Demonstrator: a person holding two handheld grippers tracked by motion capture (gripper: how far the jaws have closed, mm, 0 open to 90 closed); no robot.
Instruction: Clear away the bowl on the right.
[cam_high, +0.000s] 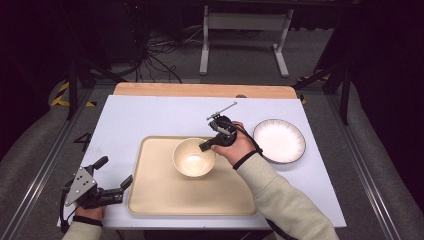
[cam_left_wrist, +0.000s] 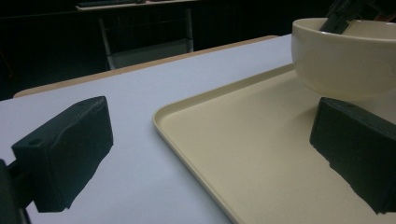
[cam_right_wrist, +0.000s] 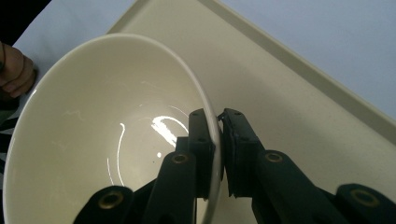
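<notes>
The high view is bright in the middle, where the white counter (cam_high: 150, 115) takes light from above, while the room around it is nearly black. The picture is soft and a little grainy. In the right gripper view a white glare streak lies inside the bowl (cam_right_wrist: 93, 140). In the left gripper view the near tongs (cam_left_wrist: 215, 154) are blurred and dark.

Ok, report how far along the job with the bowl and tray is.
Done: the bowl sits on the tray, and the right gripper is clamped on its rim, one jaw inside and one outside. In hand: that grip. The left gripper rests open at the tray's near left corner, holding nothing. Left: probably moving the bowl; the plate sits empty beside the tray.
</notes>
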